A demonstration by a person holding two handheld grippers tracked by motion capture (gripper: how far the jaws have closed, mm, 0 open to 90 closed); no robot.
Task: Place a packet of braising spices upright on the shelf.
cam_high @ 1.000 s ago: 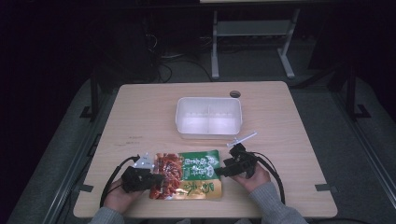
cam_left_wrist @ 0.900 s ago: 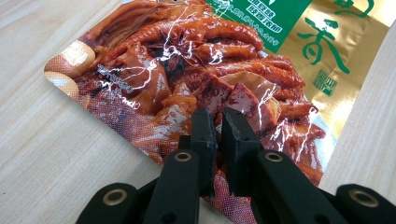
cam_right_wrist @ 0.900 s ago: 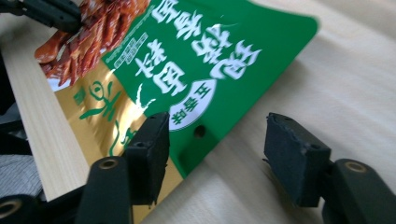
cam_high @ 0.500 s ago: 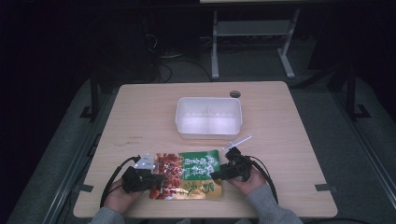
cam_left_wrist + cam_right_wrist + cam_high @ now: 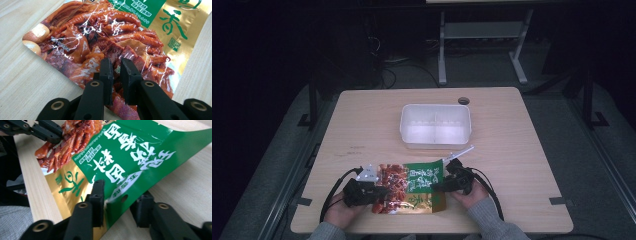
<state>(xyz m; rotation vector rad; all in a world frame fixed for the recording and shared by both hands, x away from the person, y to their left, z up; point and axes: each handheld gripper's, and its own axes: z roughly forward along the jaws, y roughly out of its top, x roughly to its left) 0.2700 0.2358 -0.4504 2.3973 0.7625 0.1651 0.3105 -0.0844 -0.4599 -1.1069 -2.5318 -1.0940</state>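
The wooden tabletop [image 5: 512, 150] carries a white plastic container [image 5: 435, 125] near its middle. Closer to the person lies a flat food pouch [image 5: 412, 181], red, green and gold, near the front edge. The left gripper [image 5: 115, 75] has its jaws clenched on the pouch's red end. The right gripper [image 5: 120, 202] sits at the green end; its jaws stand released, one on each side of the edge, which has a small tear.
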